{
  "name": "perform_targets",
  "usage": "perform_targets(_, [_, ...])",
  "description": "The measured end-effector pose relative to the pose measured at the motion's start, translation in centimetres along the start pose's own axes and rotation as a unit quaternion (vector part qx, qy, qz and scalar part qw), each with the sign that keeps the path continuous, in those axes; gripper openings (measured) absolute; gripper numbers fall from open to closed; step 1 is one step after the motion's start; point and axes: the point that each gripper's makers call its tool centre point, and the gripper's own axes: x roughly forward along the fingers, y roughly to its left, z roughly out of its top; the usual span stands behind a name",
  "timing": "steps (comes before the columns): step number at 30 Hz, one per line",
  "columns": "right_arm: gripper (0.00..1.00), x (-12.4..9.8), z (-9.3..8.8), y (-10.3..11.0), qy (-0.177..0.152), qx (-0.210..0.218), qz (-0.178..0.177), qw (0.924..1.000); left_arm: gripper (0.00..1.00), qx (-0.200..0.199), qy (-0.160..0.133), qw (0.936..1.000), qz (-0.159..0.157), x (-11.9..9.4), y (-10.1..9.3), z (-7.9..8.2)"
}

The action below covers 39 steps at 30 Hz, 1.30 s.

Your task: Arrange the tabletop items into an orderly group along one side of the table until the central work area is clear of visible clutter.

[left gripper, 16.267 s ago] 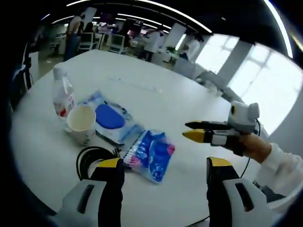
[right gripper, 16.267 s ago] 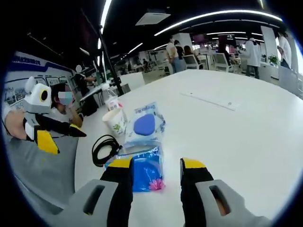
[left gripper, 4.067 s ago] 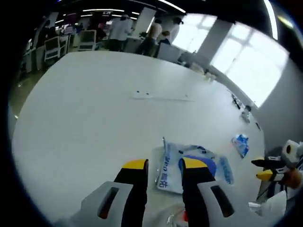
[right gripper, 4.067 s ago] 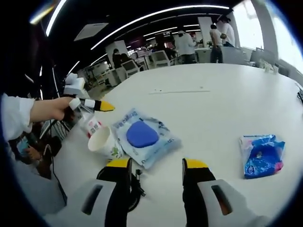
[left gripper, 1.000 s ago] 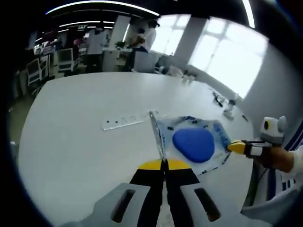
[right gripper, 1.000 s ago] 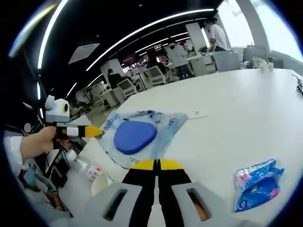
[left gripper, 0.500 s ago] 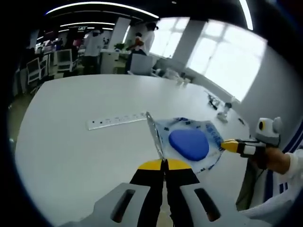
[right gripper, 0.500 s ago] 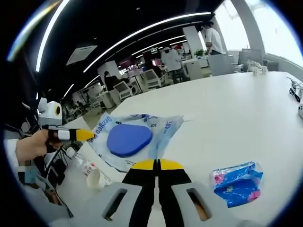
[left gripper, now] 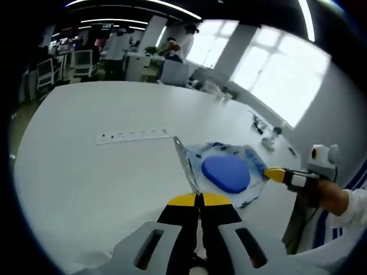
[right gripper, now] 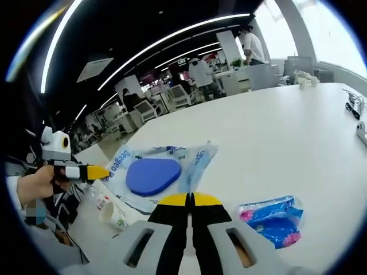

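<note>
Since the frame half a second back, the wet-wipes pack hangs lower over the white surface, and the power strip lies further left of the left gripper. Both grippers are clamped on this one pack, the left gripper at one edge and the right gripper at the opposite edge. Right of the right gripper lies one blue tissue packet; to its left stand one paper cup and one bottle.
</note>
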Motion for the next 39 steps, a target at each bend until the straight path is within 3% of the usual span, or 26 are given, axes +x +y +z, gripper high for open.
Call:
perform_targets(7, [0.00,-0.2,-1.2,-0.3,0.019,-0.040,0.001,0.9990,0.00,0.021,0.020,0.9992,0.029,0.5,-0.7,-2.1])
perform_targets(11, [0.00,0.0,-2.0,-0.9,0.029,-0.034,0.002,0.9990,0.00,0.051,0.036,0.9970,0.046,1.4,-0.4,-3.4])
perform_targets(18, [0.00,0.4,-3.4,-2.0,0.048,-0.056,-0.001,0.9973,0.00,0.047,0.048,0.9964,0.052,2.5,-0.2,-4.9])
perform_targets(23, [0.00,0.7,-4.5,-2.2,0.063,-0.060,0.000,0.9962,0.00,0.058,0.070,0.9934,0.069,3.0,0.4,-6.9])
perform_targets(26, [0.00,1.1,-5.9,-2.4,0.086,-0.100,-0.005,0.9913,0.00,0.050,0.078,0.9931,0.071,3.2,0.3,-8.1])
perform_targets(39, [0.00,2.1,-7.4,-2.8,0.097,-0.122,-0.003,0.9878,0.00,0.071,0.093,0.9894,0.086,4.1,1.3,-10.1])
